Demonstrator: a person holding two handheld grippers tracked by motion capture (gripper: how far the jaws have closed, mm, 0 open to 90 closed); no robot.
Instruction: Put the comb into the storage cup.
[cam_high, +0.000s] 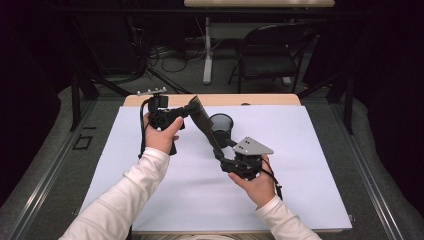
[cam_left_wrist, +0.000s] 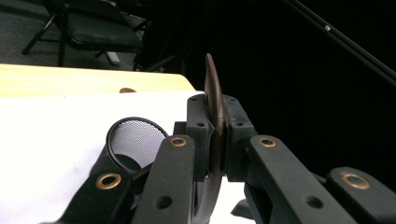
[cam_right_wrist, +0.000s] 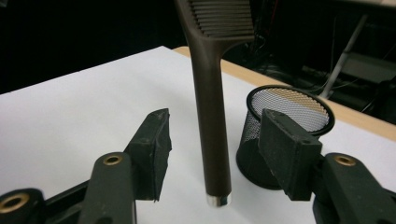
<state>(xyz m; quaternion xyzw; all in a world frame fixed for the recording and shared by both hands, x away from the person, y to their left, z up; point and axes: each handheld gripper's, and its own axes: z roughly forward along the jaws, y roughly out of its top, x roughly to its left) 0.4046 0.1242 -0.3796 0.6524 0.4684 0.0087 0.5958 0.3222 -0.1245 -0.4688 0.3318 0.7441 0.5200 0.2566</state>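
- Dark brown plastic comb (cam_high: 202, 120) with a long straight handle and a silver end cap, held off the white sheet, slanting from about 11 o'clock down toward 5 o'clock in the high view.
- Toothed head of the comb clamped edge-on between the pads of the left gripper (cam_left_wrist: 216, 140); fingers (cam_left_wrist: 198, 126) pressed tight on both faces.
- Handle end (cam_right_wrist: 212, 140) hanging in the gap of the right gripper (cam_right_wrist: 212, 154); fingers (cam_right_wrist: 152, 144) standing apart, one at 9 o'clock of the handle, one at 3 o'clock, neither touching it.
- No earlier picture to compare; right fingers simply spread moderately wide around the handle.
- Black wire-mesh cylindrical pen cup (cam_high: 221, 128) upright on the sheet, just beside the comb at its 3 o'clock in the high view, seen behind the right-hand finger in the right gripper view.
- Left hand (cam_high: 161, 134) in a white sleeve at roughly 10 o'clock of the cup; right hand (cam_high: 257, 182) at about 5 o'clock of it, grey three-cornered plate (cam_high: 253, 146) on top of its gripper.
- White paper sheet (cam_high: 310, 165) covering most of the pale wooden tabletop (cam_high: 270, 99), bare wood showing along the 12 o'clock edge.
- Black folding chair (cam_high: 272, 52) on the floor beyond the tabletop, toward 1 o'clock.
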